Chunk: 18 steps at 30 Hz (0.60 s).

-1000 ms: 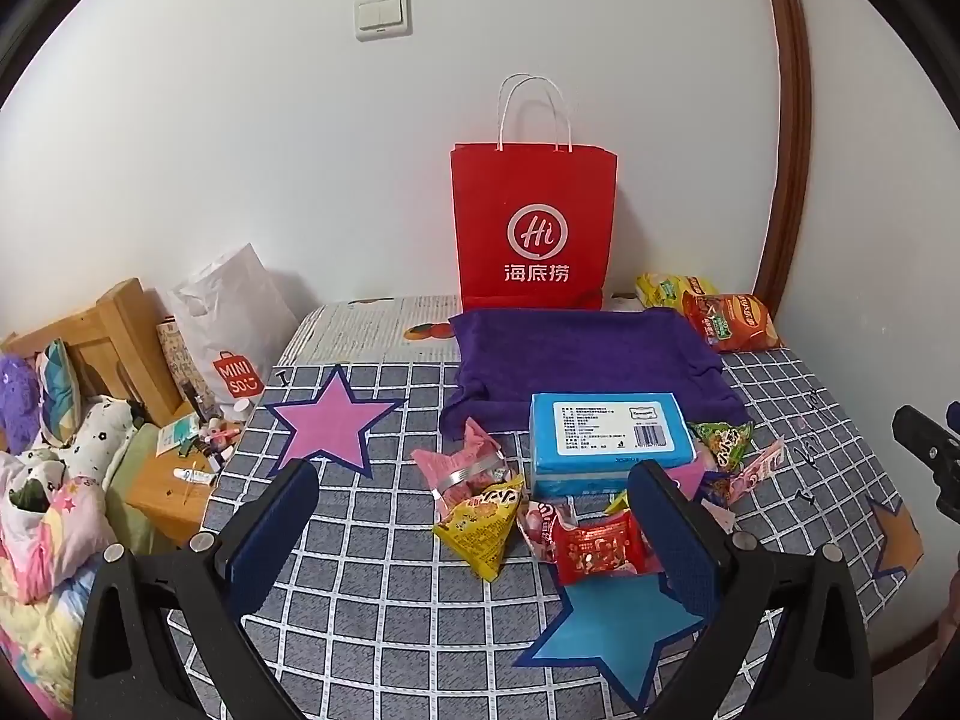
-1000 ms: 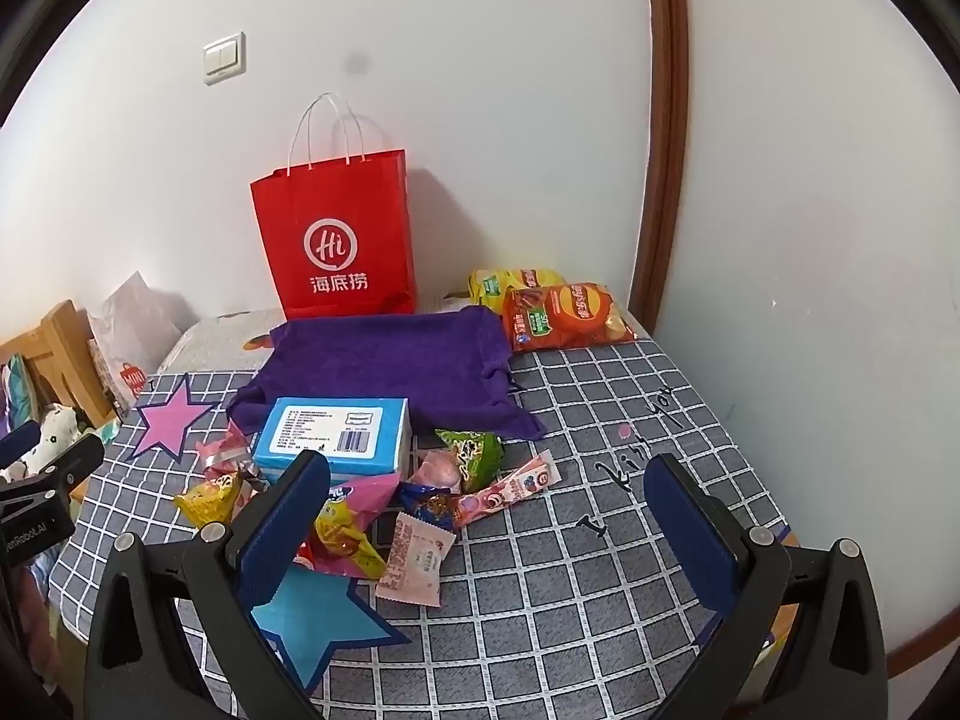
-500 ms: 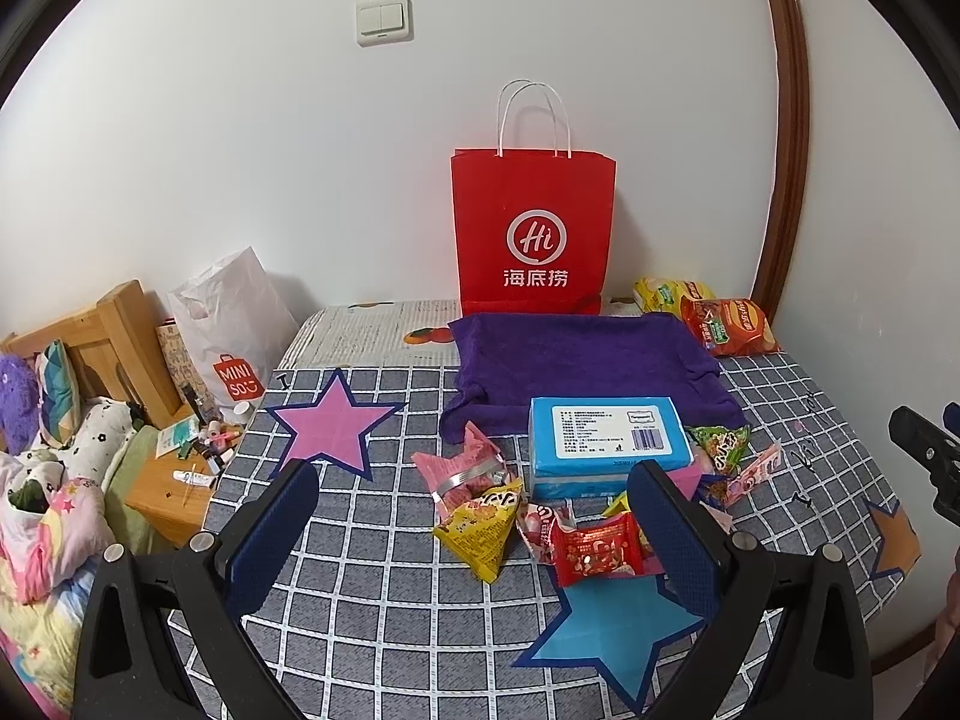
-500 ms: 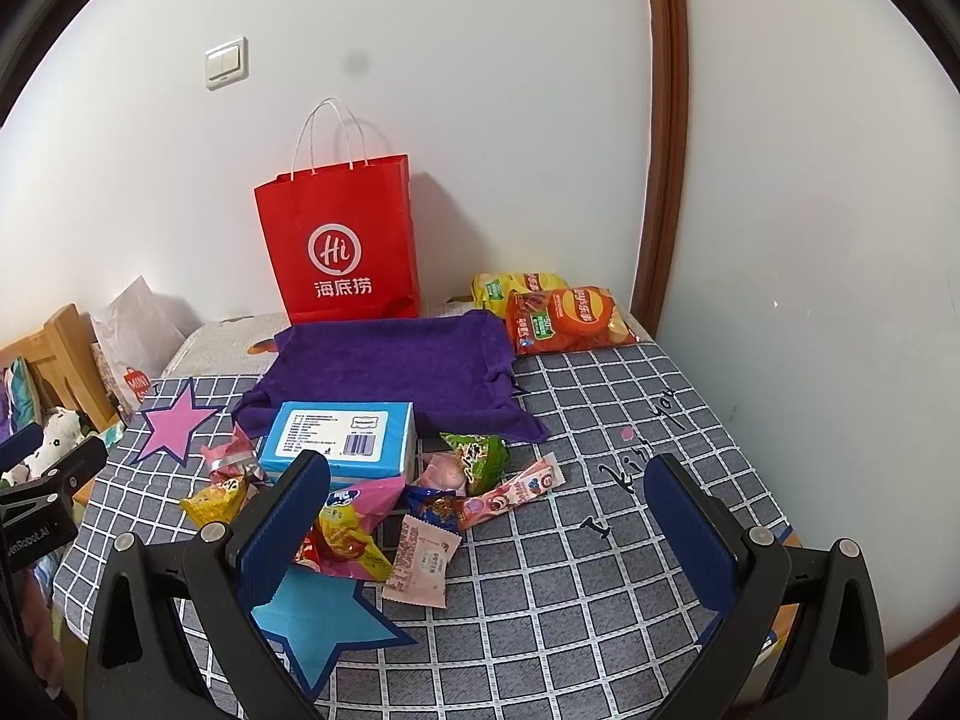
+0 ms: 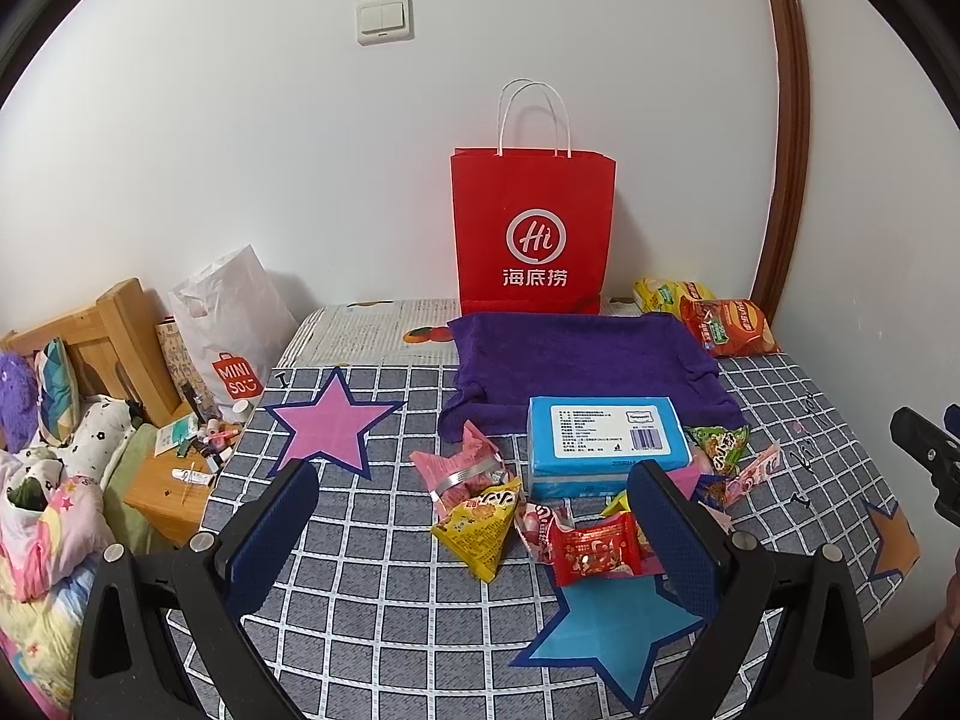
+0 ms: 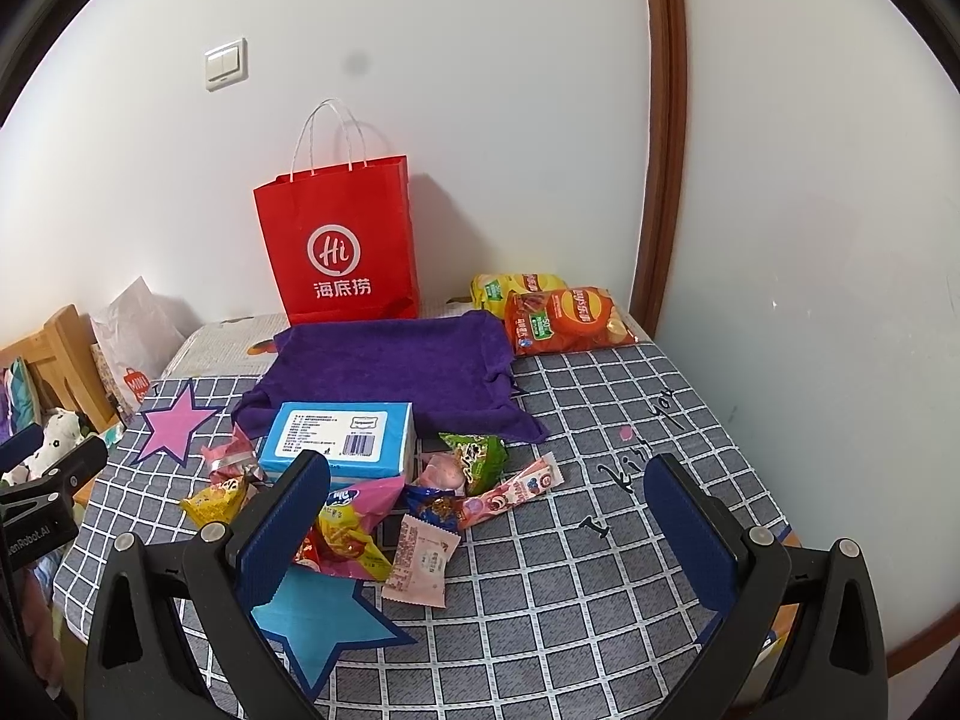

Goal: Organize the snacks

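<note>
White walls are backing a checked table where loose snacks are lying beside a blue box. Both the left gripper and right gripper are hovering wide, empty. Best picking edge packets singly, approaching low.

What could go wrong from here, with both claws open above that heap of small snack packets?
1. The small packets overlap in front of the blue box; a claw closing on the pink sachet or the red packet might pinch a neighbour too.
2. The red paper bag stands upright, seemingly unsupported; dropping snacks in could tip it.
3. The left claw and right claw aim at the same heap and might collide.
</note>
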Available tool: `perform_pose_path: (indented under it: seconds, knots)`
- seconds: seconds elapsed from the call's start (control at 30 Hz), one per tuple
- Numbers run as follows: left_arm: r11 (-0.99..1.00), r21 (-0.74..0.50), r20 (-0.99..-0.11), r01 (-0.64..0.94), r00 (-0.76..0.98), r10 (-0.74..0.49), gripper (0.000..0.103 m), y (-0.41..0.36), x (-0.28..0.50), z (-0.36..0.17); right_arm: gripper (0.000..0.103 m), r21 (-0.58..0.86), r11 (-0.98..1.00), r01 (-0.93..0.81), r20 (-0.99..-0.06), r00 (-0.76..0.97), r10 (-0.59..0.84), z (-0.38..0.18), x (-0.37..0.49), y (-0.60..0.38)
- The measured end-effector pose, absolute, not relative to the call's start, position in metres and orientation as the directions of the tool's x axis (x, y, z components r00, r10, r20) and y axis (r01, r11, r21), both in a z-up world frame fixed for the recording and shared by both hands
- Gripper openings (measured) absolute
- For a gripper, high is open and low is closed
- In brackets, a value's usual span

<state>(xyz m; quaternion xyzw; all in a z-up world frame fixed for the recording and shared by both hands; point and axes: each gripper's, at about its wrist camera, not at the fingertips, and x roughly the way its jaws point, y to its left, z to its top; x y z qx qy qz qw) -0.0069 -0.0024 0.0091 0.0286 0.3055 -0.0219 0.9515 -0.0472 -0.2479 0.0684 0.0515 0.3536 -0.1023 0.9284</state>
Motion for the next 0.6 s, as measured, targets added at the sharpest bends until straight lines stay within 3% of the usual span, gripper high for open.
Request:
perform_pose_path:
  seconds: [0.6]
  knots:
    - [0.997, 0.039, -0.581, 0.062, 0.814, -0.028, 0.103, -0.0044, -0.0060, 0.0084, 0.103, 0.021, 0.975, 0.222, -0.664, 0.732, -0.153, 0.0710, -0.0484, -0.2475]
